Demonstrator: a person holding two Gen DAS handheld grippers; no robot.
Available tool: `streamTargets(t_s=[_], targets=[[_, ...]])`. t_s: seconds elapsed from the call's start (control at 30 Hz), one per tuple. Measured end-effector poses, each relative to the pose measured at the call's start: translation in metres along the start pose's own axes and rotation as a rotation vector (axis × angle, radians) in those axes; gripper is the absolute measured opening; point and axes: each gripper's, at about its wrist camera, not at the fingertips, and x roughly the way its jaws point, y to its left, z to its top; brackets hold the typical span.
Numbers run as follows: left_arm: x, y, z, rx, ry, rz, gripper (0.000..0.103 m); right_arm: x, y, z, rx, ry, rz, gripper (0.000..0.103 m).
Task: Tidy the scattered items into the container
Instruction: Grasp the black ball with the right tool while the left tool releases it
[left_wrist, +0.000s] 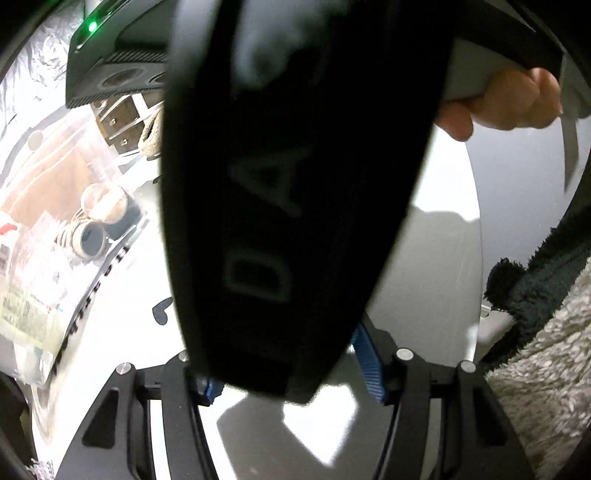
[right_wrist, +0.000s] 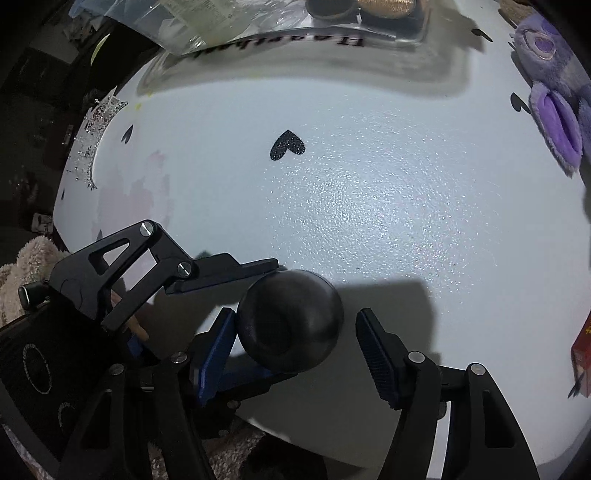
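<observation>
My right hand-held gripper (right_wrist: 295, 354) is spread wide around a dark round object (right_wrist: 290, 321) on the white surface (right_wrist: 369, 206); its left pad seems to touch it. My left hand-held gripper (left_wrist: 291, 369) is spread, a blurred black lettered piece (left_wrist: 295, 206) between its pads. The clear container (right_wrist: 258, 26) lies beyond the round object.

On the round table (right_wrist: 369, 192), a ball-shaped object (right_wrist: 290, 320) sits near the front edge, between the right gripper's (right_wrist: 295, 350) spread fingers and beside its left finger. The clear container (right_wrist: 332, 31) lies at the far edge, a plush toy (right_wrist: 557, 110) far right, and a small box (right_wrist: 581, 354) at the right rim. In the left wrist view, a large lettered object (left_wrist: 295, 184) stands between the left gripper's (left_wrist: 291, 369) fingers, the container to its left.
</observation>
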Motion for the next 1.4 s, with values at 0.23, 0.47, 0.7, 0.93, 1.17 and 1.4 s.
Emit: streamTargets(t_s=[0.23, 0.47, 0.7, 0.93, 1.17, 1.4], targets=[[-0.005, -0.005, 0.008, -0.029, -0.007, 0.010, 0.059, -0.002, -0.003, -0.003, 0.042, -0.019, -0.014, 0.059], [-0.012, -0.010, 0.020, -0.065, -0.027, -0.052, 0.073, 0.002, -0.002, 0.000, 0.085, 0.002, -0.013, 0.059], [-0.019, -0.015, 0.036, -0.073, -0.019, -0.082, 0.057, 0.003, -0.013, 0.001, 0.192, 0.048, 0.068, 0.060], [-0.044, -0.030, 0.056, 0.034, -0.059, 0.048, 0.057, -0.015, -0.003, 0.007, 0.162, 0.026, 0.054, 0.060], [-0.085, -0.012, 0.103, 0.100, -0.133, 0.210, 0.057, -0.088, 0.016, 0.035, 0.057, -0.099, -0.026, 0.059], [-0.143, 0.028, 0.177, 0.123, -0.246, 0.358, 0.057, -0.173, 0.034, 0.071, -0.054, -0.240, -0.111, 0.060]])
